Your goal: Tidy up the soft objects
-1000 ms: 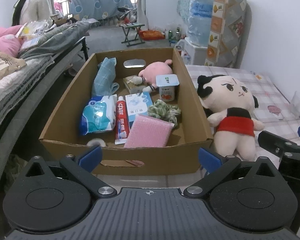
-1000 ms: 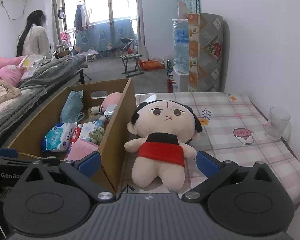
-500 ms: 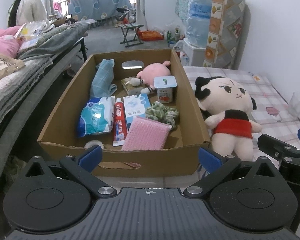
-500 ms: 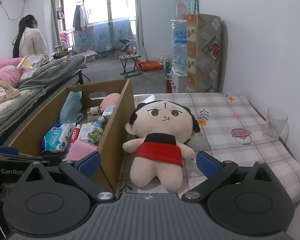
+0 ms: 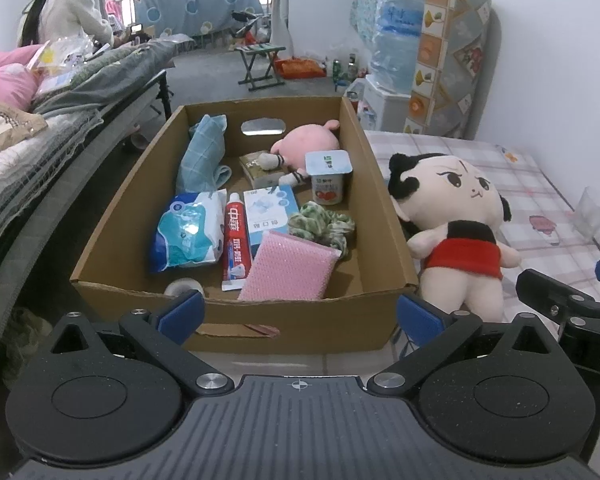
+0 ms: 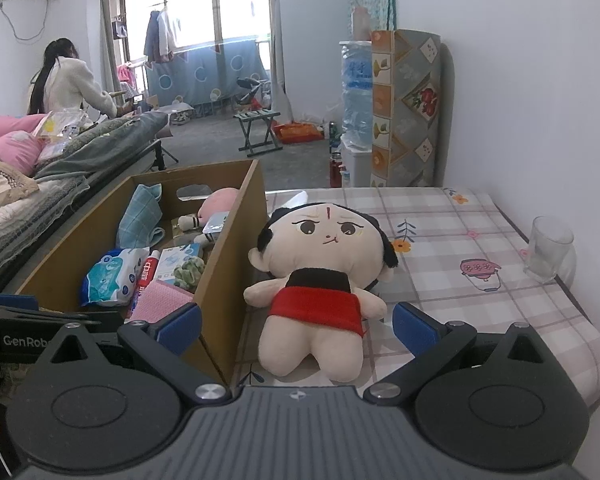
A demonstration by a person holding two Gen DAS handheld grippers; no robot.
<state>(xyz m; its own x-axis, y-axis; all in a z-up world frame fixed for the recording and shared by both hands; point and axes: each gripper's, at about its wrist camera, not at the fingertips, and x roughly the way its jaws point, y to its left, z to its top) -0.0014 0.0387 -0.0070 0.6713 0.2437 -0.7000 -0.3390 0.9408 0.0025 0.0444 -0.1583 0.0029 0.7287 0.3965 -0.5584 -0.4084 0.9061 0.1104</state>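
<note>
Both the left gripper point(image 5: 298, 314) and right gripper point(image 6: 296, 326) hovered level with jaws spread and empty, while the doll point(image 6: 320, 276) lay face-up on the table point(image 6: 480, 240) beside the cardboard box point(image 5: 384, 216), head pointing away.

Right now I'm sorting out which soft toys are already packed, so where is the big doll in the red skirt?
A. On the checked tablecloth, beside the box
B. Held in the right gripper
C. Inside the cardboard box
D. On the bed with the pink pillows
A: the doll lies on the checked tablecloth just outside the cardboard box wall, and the right gripper stands open in front of it, holding nothing.
</note>
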